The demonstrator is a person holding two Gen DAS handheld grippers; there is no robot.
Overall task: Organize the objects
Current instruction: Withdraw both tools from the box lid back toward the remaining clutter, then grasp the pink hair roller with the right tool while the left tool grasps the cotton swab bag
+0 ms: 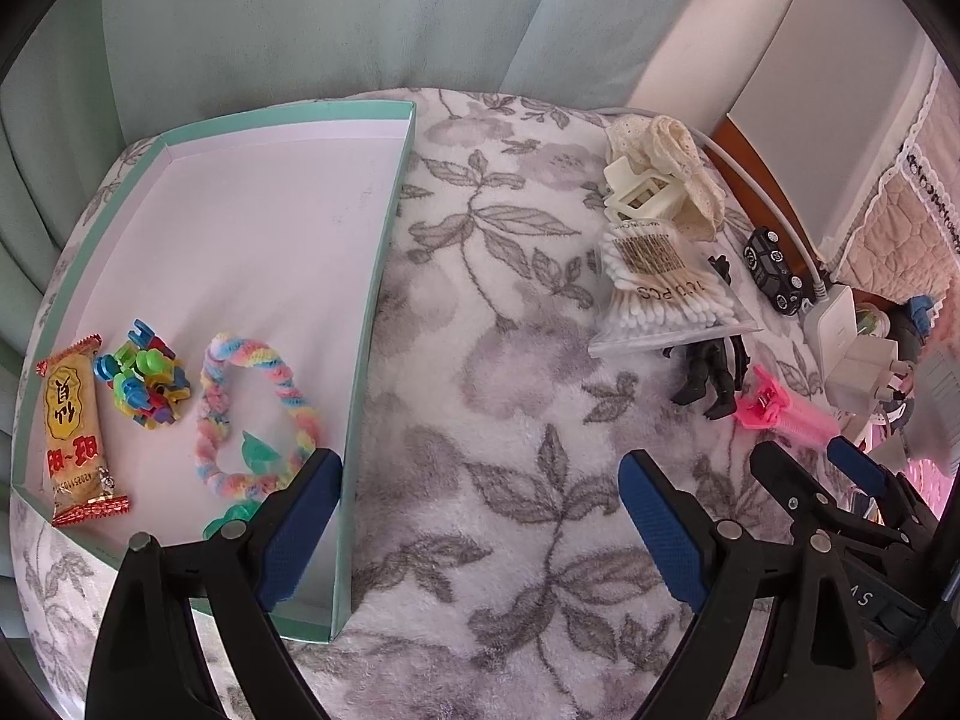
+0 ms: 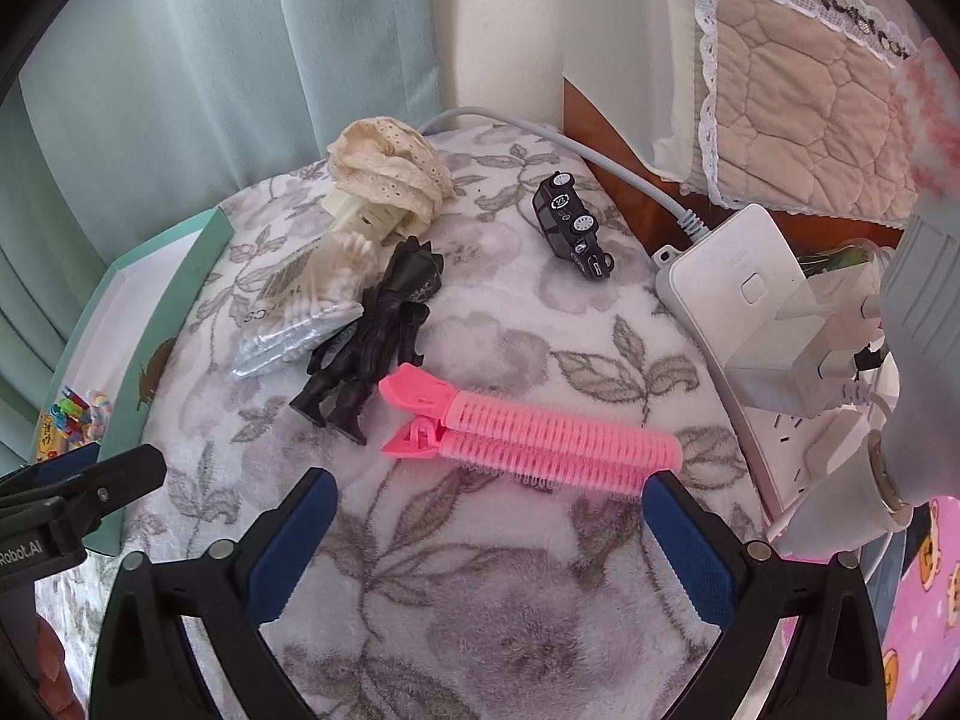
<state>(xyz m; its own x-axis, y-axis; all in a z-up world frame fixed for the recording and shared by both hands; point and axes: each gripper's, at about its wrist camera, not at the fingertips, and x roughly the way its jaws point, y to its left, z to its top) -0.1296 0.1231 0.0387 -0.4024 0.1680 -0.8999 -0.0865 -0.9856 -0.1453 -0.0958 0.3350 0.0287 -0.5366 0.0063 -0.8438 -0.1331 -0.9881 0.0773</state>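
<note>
1. Right tongs [image 2: 486,510] are spread, empty, near the pink hair clip [image 2: 534,432] on the blanket [image 2: 480,600].
2. Straddle the roller midsection; close gently.
3. Left tongs [image 1: 480,504] are spread beside the tray [image 1: 360,360].

Both views evenly lit by soft daylight, shadows faint. Heavy fisheye bowing, black vignette in all corners. Mild overexposure on the white box floor [image 1: 258,252]. Blurred pink-white object [image 2: 924,96] at right edge, right wrist view. Centre sharp.
</note>
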